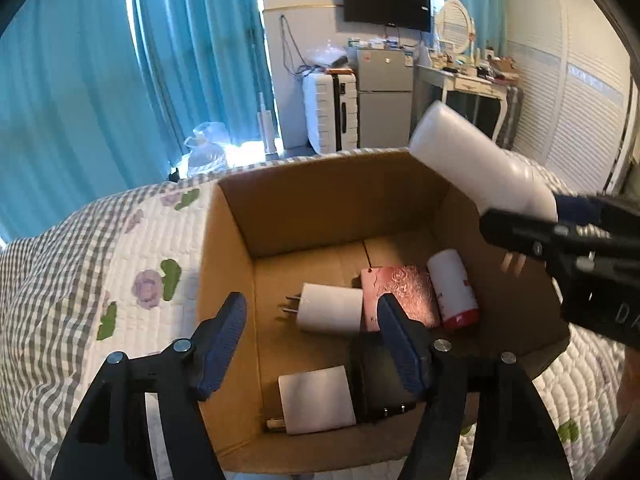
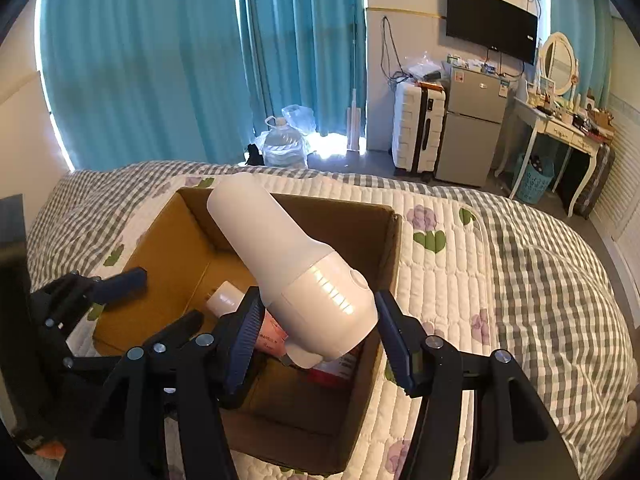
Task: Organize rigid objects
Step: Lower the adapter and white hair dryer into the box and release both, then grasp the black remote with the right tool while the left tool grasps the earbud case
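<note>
Teal curtains (image 2: 160,60) hang along the far wall, with a clear plastic water jug (image 2: 282,146) on the floor below them. Right of those stand a white hard-shell suitcase (image 2: 418,128), a small grey two-door fridge (image 2: 472,128) under a black wall-mounted television (image 2: 492,24), and a white dressing table (image 2: 560,128) with an oval mirror (image 2: 558,62).

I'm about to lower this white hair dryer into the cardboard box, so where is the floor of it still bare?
The bare floor is along the far wall of the brown cardboard box, behind the white plug adapter and pink textured card. The near side is crowded: white cube charger, black device, red-capped white bottle.
</note>
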`<control>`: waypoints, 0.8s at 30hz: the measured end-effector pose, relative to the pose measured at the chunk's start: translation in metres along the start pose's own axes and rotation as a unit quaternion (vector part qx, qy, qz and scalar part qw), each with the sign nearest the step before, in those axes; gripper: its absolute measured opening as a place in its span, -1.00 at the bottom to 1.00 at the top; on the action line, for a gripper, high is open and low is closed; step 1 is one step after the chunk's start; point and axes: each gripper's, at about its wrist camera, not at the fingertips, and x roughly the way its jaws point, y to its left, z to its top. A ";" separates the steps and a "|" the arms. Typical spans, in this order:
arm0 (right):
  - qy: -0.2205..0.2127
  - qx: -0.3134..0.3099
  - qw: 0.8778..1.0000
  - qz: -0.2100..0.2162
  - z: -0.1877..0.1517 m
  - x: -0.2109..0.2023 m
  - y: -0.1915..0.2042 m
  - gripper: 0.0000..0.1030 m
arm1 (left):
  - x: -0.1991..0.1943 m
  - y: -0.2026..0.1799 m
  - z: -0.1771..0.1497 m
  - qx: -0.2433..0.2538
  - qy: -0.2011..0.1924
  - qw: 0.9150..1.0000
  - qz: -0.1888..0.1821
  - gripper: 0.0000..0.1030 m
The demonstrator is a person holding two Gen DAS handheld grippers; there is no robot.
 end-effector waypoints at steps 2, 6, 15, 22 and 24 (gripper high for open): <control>0.003 -0.006 1.000 -0.001 0.000 -0.001 0.002 0.09 | -0.010 0.005 0.003 -0.008 -0.005 1.000 -0.009 0.37; 0.019 -0.010 1.000 -0.004 -0.003 0.008 0.009 0.10 | -0.027 0.016 0.005 -0.029 -0.014 0.999 -0.019 0.38; 0.021 0.003 1.000 -0.016 -0.011 0.027 0.021 0.62 | -0.047 0.037 -0.008 -0.049 -0.032 0.998 -0.019 0.40; -0.003 -0.012 0.999 -0.032 -0.022 -0.033 0.024 0.62 | -0.083 0.045 -0.021 -0.067 -0.026 0.997 -0.003 0.40; -0.010 -0.017 0.999 -0.039 -0.029 -0.059 0.026 0.62 | -0.100 0.047 -0.028 -0.072 -0.025 0.997 -0.002 0.43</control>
